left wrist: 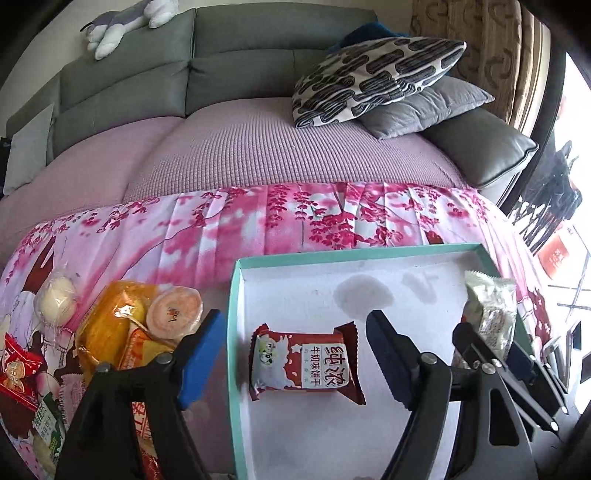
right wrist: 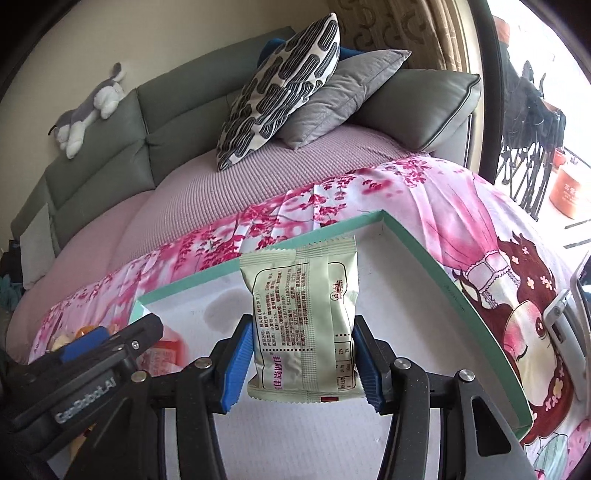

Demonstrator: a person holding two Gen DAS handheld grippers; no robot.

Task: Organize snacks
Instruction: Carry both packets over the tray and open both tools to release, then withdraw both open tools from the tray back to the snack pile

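Tray (left wrist: 233,332) holds red biscuit packet (left wrist: 306,365) — green packet (right wrist: 303,325) pinched above.

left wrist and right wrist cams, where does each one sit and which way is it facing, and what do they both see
Left wrist: on the left gripper, looking forward over the teal-rimmed tray at the red biscuit packet between its open blue-padded fingers; the right gripper shows at right.
Right wrist: on the right gripper, facing the tray's far corner, fingers clamping the pale green packet; the left gripper shows at lower left.
Shared: tray, green packet, pink floral cloth, patterned cushion, plush toy.
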